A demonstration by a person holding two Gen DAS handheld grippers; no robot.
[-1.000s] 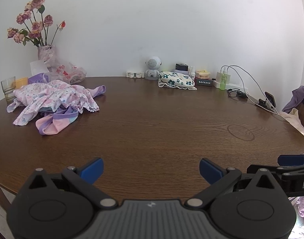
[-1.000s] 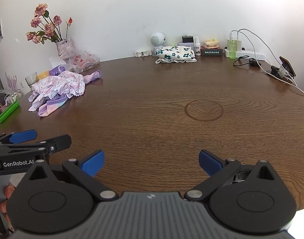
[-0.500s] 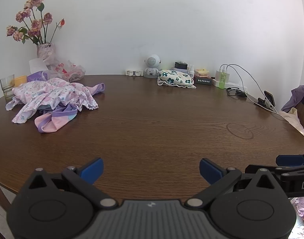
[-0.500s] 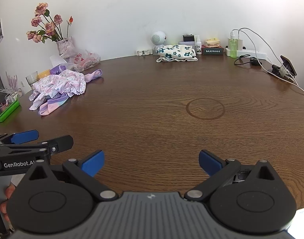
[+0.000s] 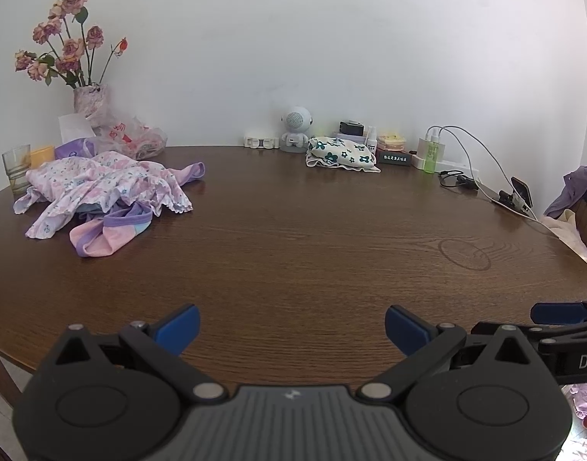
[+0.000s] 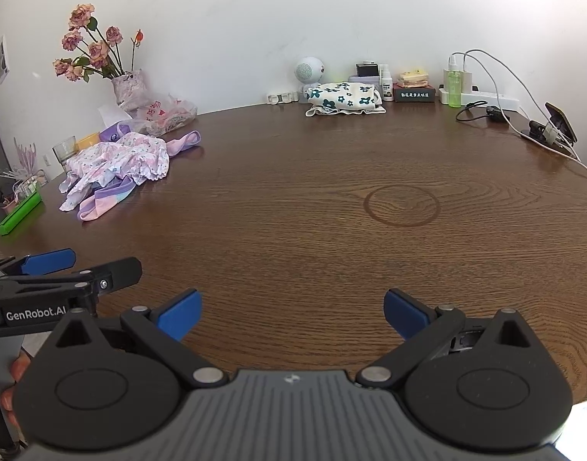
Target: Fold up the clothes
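Floral clothes pile (image 5: 101,192) lies far left on the table (image 5: 312,238); the left hand-held gripper (image 5: 292,324) gapes wide, empty. Right view: right hand-held gripper (image 6: 292,309) equally wide; reach left, pinch one garment's edge.

Setting: a home, dining or living area.
Furniture: round dark wooden table (image 6: 331,176) against a plain white wall (image 5: 293,38).
Decor: vase of dried roses (image 5: 89,96) at the table's far left edge.
Laundry: crumpled floral children's clothes (image 5: 101,188) heaped near the vase.
Household clutter: drinking glass (image 5: 15,167), small robot-shaped speaker (image 5: 296,128), floral pouch (image 5: 341,153), power strip with chargers (image 6: 481,96), phone on a stand (image 6: 558,125).
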